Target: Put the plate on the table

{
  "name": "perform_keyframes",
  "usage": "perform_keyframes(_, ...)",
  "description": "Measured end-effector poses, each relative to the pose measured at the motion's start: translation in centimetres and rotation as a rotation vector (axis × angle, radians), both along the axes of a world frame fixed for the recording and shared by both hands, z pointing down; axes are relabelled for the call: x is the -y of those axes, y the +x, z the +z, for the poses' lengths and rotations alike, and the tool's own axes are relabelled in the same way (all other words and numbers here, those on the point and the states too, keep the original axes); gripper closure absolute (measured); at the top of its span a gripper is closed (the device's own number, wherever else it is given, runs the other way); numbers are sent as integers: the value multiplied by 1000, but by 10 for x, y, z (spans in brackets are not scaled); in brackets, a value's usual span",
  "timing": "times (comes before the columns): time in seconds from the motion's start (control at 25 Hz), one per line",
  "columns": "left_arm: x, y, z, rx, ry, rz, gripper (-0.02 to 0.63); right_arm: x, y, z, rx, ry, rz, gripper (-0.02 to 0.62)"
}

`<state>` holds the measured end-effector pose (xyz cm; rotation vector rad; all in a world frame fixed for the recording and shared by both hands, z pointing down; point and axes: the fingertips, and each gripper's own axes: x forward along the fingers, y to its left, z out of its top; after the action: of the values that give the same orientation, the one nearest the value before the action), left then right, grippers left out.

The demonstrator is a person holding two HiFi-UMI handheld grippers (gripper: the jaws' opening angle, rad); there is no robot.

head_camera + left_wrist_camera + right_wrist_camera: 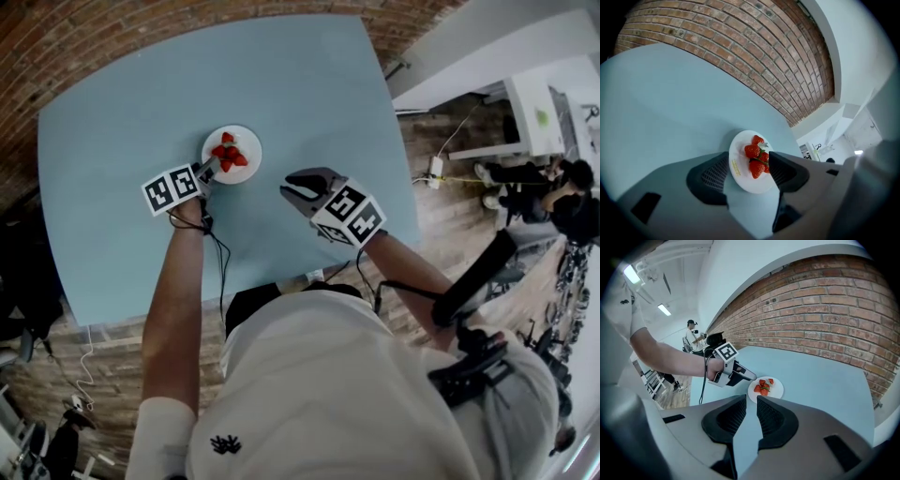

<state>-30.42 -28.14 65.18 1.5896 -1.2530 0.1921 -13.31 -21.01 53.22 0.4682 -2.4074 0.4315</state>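
Plate (248, 142) w/ strawberries (229, 153) is flat on the blue table (309, 84), toward the far-left part, well in from every edge, nothing under it but tabletop. My left gripper (208, 169) sits at the plate's near-left rim, pointing down at it. In the left gripper view the jaws stand wide apart, about as wide as they go, w/ the plate's near side lying between them. The pads don't look to be pressing on the rim, so I read it as let go, no grip. My right gripper (751, 404) hovers off to the right of the plate, clear of it, above the table. Its jaws are parted only a slit, nothing between them, just tabletop seen thru the gap. Progress: the placing itself looks done, plate down and level, berries in a heap on it, none spilled. What's left, imo: pull the left gripper back w/o nudging the rim, since the jaws flank it closely. The right one has no job here as far as I can judge.
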Motion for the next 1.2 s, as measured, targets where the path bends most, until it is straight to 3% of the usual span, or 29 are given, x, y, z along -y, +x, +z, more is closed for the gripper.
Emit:
perform_keyframes(0.2,-19,15,-34,-61,79,13,353,-15,5,-7,11,26,-13,535)
perform_keyframes(0.48,-62,56,-106,-168,255,50,360,-40,28,-25,50,59,-29,535)
perform_keyframes(0.88,-150,103,-194,-206,473,48,604,-83,65,-51,106,99,-104,535)
perform_keyframes(1.08,-197,133,-221,-229,519,78,604,-108,80,-59,121,108,-160,536)
perform_keyframes(1.2,-221,149,-232,-204,530,98,604,-122,89,-66,130,117,-188,537)
